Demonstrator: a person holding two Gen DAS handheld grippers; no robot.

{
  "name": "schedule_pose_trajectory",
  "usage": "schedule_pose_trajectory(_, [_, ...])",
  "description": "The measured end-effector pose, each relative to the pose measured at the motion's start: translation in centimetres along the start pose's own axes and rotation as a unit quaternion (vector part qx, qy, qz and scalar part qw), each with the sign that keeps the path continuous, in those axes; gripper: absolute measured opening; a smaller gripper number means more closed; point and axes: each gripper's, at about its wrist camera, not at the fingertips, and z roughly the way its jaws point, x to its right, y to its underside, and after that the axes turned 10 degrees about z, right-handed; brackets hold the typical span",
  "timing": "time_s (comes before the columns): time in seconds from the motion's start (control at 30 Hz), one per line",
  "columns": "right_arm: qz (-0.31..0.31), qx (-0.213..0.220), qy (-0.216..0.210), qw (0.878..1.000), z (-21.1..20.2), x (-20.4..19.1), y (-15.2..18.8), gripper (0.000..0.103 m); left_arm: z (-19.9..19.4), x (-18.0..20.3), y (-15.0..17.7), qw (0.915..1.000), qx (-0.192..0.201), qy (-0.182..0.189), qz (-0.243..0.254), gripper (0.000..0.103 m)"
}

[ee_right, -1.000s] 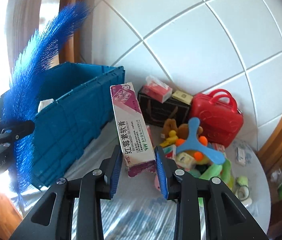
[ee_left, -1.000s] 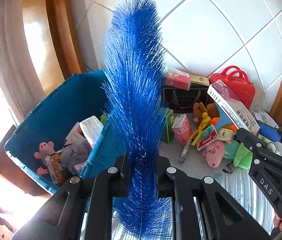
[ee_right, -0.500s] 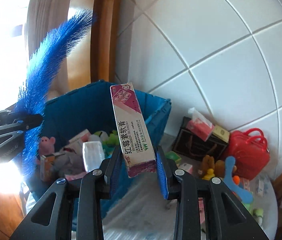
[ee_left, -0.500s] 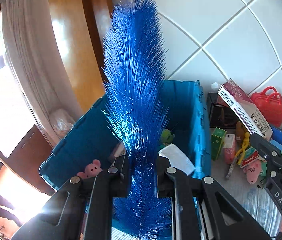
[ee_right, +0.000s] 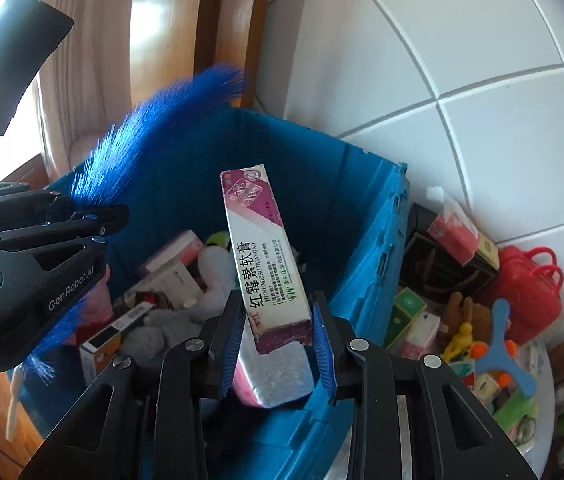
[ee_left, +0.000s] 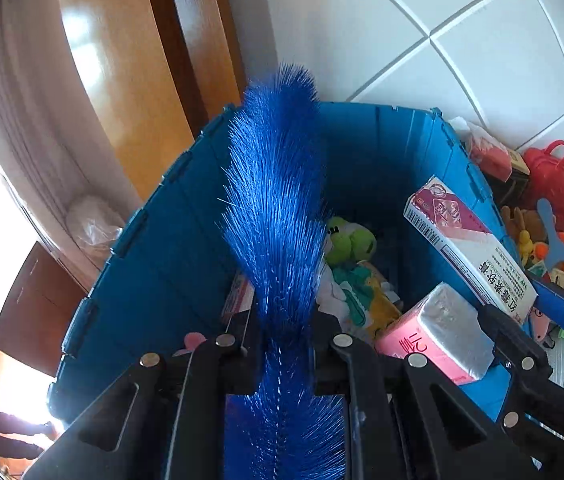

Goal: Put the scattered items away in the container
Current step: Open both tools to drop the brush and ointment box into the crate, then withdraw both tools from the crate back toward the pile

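While poised over the blue crate [ee_right: 366,240] — both loads ready to drop.
Left gripper [ee_left: 286,340] clamped on soft, feather-light blue brush [ee_left: 278,208]; right gripper [ee_right: 278,340] pinching stiff, crushable ointment box [ee_right: 266,248] low — best held lightly.

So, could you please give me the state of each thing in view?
Left claw: shut on brush.
Brush: held upright over bin.
Right claw: shut on box.
Box: held tilted above bin.
Bin: open, part filled.
Red bag: outside bin, upright.
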Motion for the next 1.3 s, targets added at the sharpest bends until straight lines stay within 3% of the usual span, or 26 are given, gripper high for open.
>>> schedule_pose_trajectory(0.13, [-0.010, -0.026, 0.023, 0.999, 1.6, -0.5, 0.6, 0.032, 1.3, -0.3, 0.7, 0.9997, -0.016, 0.018, 0.002, 0.023])
schedule_pose_trajectory(0.3, [-0.006, -0.032, 0.041, 0.999, 2.1, -0.2, 1.2, 0.034, 1.7, -1.0, 1.2, 0.9997, -0.018, 0.018, -0.001, 0.058])
schedule_pose_trajectory(0.47, [-0.001, -0.024, 0.047, 0.999, 1.4, 0.1, 1.6, 0.044, -0.3, -1.6, 1.0, 0.9998, 0.001, 0.022, -0.006, 0.061])
schedule_pose_trajectory(0.53, [0.002, -0.017, 0.050, 0.999, 0.8, 0.3, 1.7, 0.055, -0.9, -1.7, 1.1, 0.9996, 0.006, 0.026, -0.005, 0.061])
schedule_pose_trajectory(0.6, [0.005, -0.008, 0.046, 0.999, 0.0, 0.5, 1.9, 0.072, -1.7, -1.6, 1.3, 0.9997, 0.012, 0.023, -0.004, 0.061])
schedule_pose_trajectory(0.67, [0.007, 0.001, 0.048, 0.999, -0.8, 0.7, 2.1, 0.073, -2.6, -1.4, 1.3, 0.9995, 0.019, 0.024, -0.002, 0.061])
schedule_pose_trajectory(0.77, [0.016, 0.009, 0.049, 0.999, -1.8, 1.4, 2.5, 0.087, -3.3, -0.7, 1.0, 0.9994, 0.025, 0.024, 0.005, 0.061])
schedule_pose_trajectory(1.0, [0.047, 0.020, 0.050, 0.997, -3.9, 4.1, 4.0, 0.095, -4.9, 1.3, 1.2, 0.9989, 0.032, 0.029, 0.015, 0.061])
schedule_pose_trajectory(1.3, [0.097, 0.024, 0.075, 0.992, -6.4, 9.2, 6.1, 0.097, -6.9, 5.9, 1.1, 0.9966, 0.045, 0.052, 0.044, 0.061])
